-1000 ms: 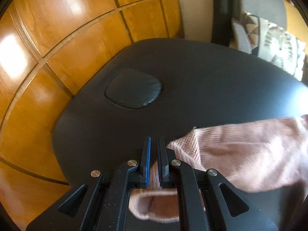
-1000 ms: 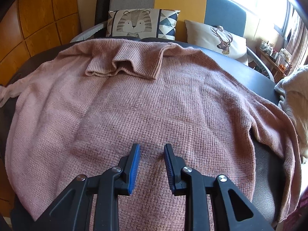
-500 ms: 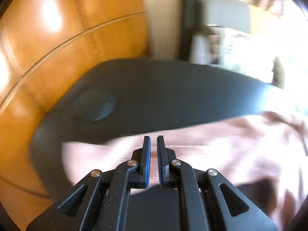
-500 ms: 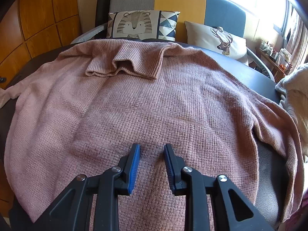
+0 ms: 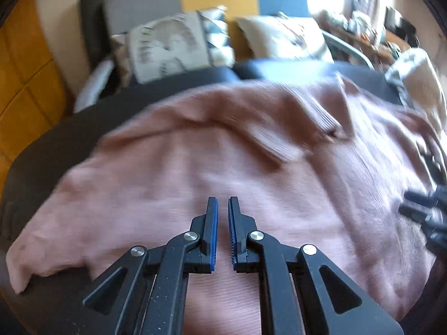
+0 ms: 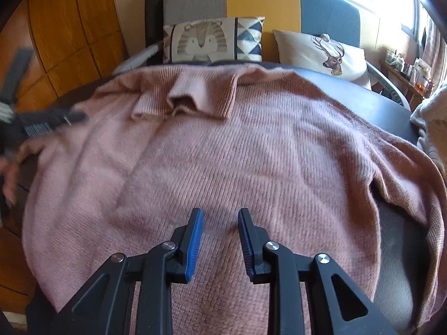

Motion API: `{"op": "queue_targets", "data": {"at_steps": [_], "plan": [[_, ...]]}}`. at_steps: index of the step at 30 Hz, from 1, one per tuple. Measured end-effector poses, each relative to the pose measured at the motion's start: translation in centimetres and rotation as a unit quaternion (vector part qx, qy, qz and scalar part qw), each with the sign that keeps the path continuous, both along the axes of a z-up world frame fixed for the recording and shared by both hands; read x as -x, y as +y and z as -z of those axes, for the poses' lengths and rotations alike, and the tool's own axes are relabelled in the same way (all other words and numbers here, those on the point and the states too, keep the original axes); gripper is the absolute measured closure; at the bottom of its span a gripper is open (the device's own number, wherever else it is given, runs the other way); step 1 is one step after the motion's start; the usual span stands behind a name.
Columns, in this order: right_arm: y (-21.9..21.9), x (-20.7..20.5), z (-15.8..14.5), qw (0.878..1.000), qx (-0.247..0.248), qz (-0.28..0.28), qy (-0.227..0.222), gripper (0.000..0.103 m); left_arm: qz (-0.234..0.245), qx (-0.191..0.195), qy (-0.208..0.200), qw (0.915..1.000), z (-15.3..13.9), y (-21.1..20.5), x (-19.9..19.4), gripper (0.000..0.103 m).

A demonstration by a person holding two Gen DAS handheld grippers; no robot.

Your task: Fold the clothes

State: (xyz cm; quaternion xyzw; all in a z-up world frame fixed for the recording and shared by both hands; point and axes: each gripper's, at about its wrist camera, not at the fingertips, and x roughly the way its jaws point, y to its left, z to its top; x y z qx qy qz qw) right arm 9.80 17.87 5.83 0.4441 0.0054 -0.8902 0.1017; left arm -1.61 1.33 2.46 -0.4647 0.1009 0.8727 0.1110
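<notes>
A pink knit sweater (image 6: 223,153) lies spread on the black table (image 6: 377,106), its collar (image 6: 190,97) at the far side. My left gripper (image 5: 222,199) hovers over the sweater's (image 5: 223,139) left part, shut to a narrow slit with pink sleeve cloth in it. The sleeve's cuff (image 5: 19,273) trails to the lower left onto the table (image 5: 56,139). This view is blurred. From the right wrist, the left gripper (image 6: 56,120) is a dark blur at the left edge. My right gripper (image 6: 220,210) rests over the near hem, open, nothing between its pads. It also shows as a dark blur (image 5: 427,212).
Behind the table stands a sofa with a tiger cushion (image 6: 206,39) and a deer cushion (image 6: 321,53). Wood panelling (image 6: 69,28) covers the left. A cream knit garment (image 6: 435,117) lies at the table's right edge, and a cluttered shelf stands far right.
My left gripper has swung fast from the bare left table end to over the sweater's body, rolling as it went, the sleeve dragged along. The right gripper has stayed put.
</notes>
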Motion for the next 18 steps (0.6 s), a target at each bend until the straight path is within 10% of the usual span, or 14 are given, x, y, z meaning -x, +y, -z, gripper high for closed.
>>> {"op": "queue_targets", "data": {"at_steps": [18], "plan": [[2.0,12.2,-1.5,0.997,0.067,-0.042,-0.020,0.077,-0.056,-0.131,-0.047,0.9887,0.6,2.5,6.6,0.082]]}}
